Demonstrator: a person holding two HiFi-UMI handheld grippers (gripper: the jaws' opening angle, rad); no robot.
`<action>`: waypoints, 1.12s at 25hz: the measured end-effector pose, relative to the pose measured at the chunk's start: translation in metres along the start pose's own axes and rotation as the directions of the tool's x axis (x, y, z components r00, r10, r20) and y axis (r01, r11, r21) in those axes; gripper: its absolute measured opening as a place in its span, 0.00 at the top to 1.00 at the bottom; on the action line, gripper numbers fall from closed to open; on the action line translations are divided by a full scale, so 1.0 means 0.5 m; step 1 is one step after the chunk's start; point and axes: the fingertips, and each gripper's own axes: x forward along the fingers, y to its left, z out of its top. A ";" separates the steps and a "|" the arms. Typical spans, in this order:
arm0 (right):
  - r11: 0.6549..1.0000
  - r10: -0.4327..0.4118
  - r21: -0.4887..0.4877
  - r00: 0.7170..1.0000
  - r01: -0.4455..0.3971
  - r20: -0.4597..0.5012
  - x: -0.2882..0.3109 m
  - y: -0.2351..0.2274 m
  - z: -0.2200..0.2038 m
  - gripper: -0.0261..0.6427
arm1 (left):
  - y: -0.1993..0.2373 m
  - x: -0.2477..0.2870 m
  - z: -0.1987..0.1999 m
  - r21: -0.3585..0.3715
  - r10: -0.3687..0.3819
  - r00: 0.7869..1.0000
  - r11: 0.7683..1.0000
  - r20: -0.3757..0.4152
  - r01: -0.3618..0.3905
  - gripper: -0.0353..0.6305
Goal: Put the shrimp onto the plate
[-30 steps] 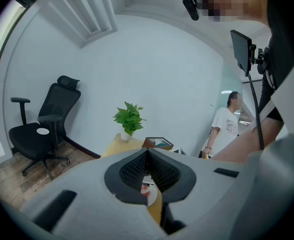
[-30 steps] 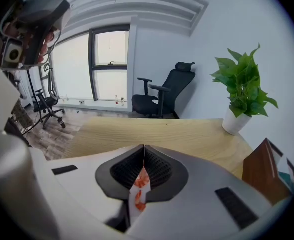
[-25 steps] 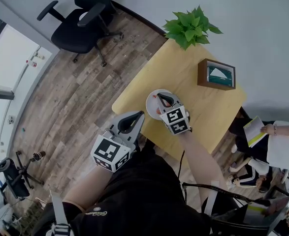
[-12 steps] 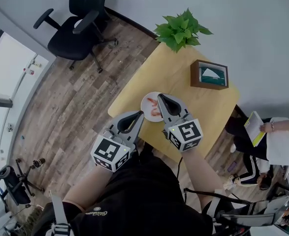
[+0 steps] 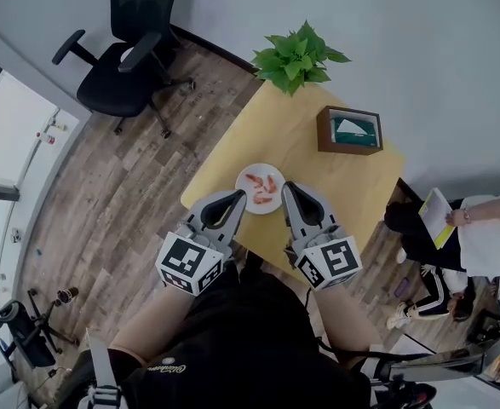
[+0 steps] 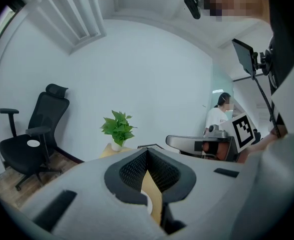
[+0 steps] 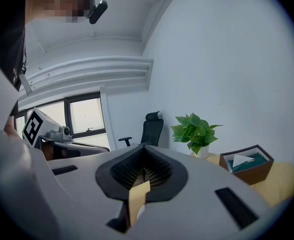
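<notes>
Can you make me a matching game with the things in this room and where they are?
Things:
1 shrimp
2 plant
3 tissue box
4 office chair

Clues:
A stands on the wooden floor
B lie on the white plate
C green, at the table's far corner
D brown, with a white tissue inside

Pairs: 1-B, 2-C, 3-D, 4-A

Light yellow wooden table (image 5: 318, 173), set at an angle with one corner pointing far-left. Three things sit directly on it, well apart. White round plate (image 5: 242, 184) near the near-left edge. Potted green plant (image 5: 296, 56) on the far-left corner. Dark wooden box (image 5: 349, 131) with a teal insert, far-right side. The middle is bare wood.
</notes>
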 end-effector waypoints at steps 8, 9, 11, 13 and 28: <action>1.000 -0.015 -0.002 0.999 0.015 0.041 -0.035 0.029 0.017 0.96 | -0.016 0.006 0.024 0.031 -0.019 1.000 0.999 0.016 0.019 0.94; 1.000 -0.013 -0.002 0.999 0.013 0.043 -0.036 0.032 0.019 0.96 | -0.018 0.005 0.027 0.035 -0.021 1.000 0.999 0.018 0.020 0.94; 1.000 -0.010 -0.004 0.999 0.010 0.046 -0.037 0.036 0.021 0.96 | -0.020 0.003 0.032 0.041 -0.023 1.000 0.999 0.020 0.023 0.94; 1.000 -0.009 -0.007 0.999 0.010 0.048 -0.039 0.039 0.024 0.96 | -0.020 0.001 0.035 0.046 -0.024 0.999 0.999 0.023 0.023 0.94; 1.000 -0.009 -0.019 0.999 0.010 0.034 -0.046 0.053 0.016 0.96 | -0.031 -0.015 0.039 0.058 -0.033 0.999 0.998 0.028 0.031 0.94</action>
